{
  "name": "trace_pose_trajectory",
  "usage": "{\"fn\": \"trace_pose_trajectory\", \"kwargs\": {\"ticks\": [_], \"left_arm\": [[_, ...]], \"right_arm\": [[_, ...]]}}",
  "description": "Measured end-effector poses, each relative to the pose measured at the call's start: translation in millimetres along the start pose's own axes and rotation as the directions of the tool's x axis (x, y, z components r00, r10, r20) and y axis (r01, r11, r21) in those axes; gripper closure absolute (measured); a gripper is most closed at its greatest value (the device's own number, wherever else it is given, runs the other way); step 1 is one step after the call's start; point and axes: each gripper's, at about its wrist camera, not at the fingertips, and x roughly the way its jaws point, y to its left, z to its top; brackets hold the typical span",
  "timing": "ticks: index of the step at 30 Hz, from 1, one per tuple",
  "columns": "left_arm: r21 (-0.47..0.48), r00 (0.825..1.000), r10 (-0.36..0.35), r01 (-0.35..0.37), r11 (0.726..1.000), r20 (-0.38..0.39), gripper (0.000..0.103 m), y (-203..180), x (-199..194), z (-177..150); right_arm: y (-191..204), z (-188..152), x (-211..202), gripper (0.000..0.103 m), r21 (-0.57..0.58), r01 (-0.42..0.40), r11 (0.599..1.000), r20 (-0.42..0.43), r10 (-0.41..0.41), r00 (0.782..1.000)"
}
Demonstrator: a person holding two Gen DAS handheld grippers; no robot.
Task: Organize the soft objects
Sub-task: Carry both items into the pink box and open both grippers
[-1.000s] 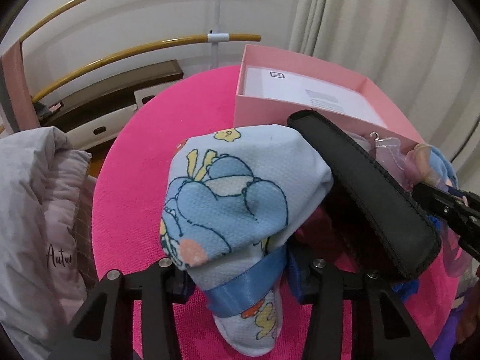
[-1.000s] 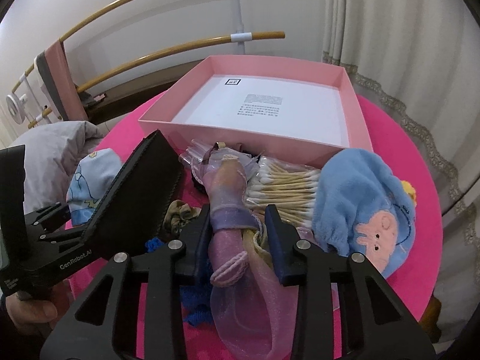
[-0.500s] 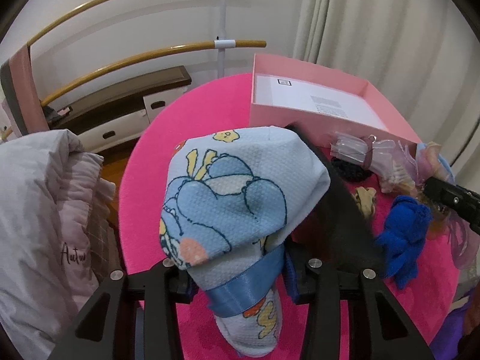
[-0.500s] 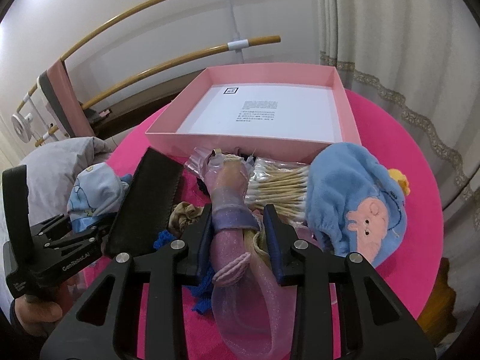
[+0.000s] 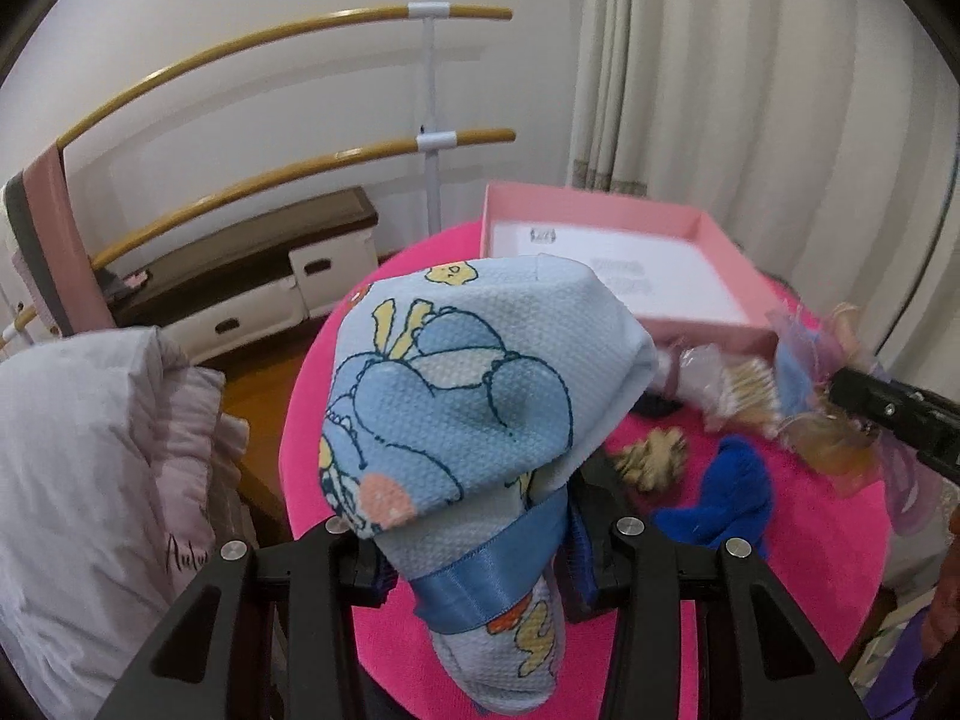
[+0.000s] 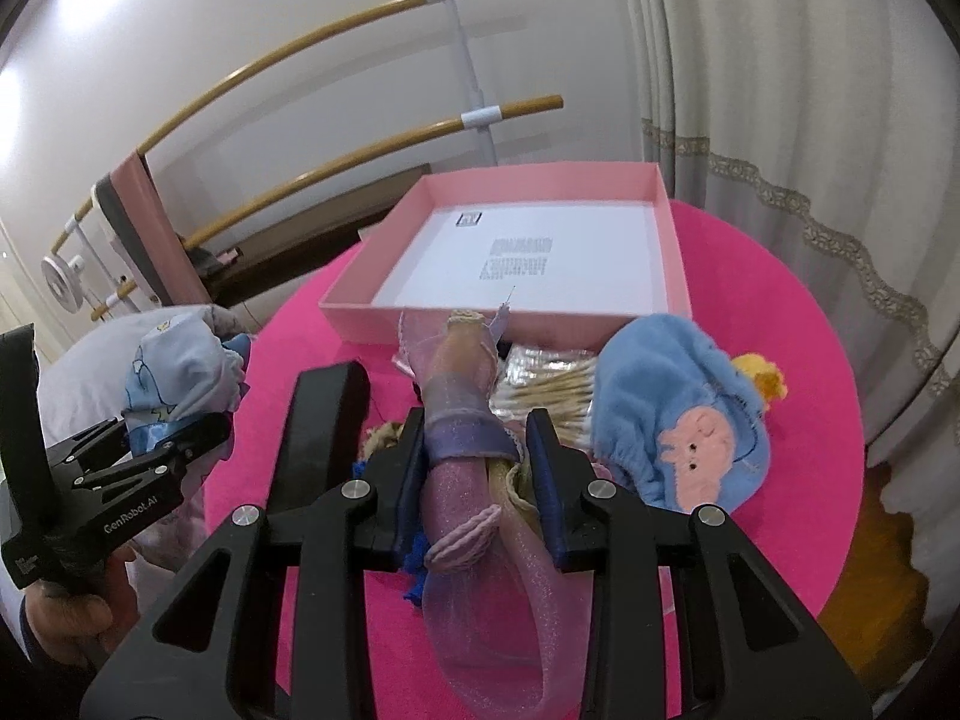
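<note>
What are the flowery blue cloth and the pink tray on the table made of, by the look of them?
The flowery blue cloth looks like woven cotton with a dimpled waffle texture, matte, edged with a shiny satin-like ribbon. The pink tray looks like stiff cardboard: thin straight walls, sharp corners, smooth matte pink outside, white printed floor.

Waffle-textured cotton cloth (image 5: 468,396) with glossy satin ribbon (image 5: 486,570), sheer glittery doll dress (image 6: 480,546) (pink tulle), matt cardboard box (image 6: 498,315)
</note>
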Motion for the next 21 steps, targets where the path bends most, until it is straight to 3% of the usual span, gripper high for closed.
{"fn": "trace_pose_trajectory", "kwargs": {"ticks": [7,11,21], "left_arm": [[0.021,0.997,-0.038,0.037,0.999,0.066,0.063,-12.7,-24.4,40.9],[0.025,0.994,-0.059,0.057,0.998,0.088,0.062,-23.1,-26.6,72.0],[0.019,0.992,-0.015,0.012,1.0,0.129,0.062,-52.2,1.7,143.8]], "right_arm": [[-5.6,38.4,-14.7,0.073,-0.009,0.022,1.0,0.065,-0.021,0.998],[-7.5,78.4,-12.5,0.073,-0.015,0.042,0.999,0.102,-0.04,0.994],[-25.3,166.1,52.7,0.073,0.027,0.081,0.996,0.071,-0.083,0.994]]}}
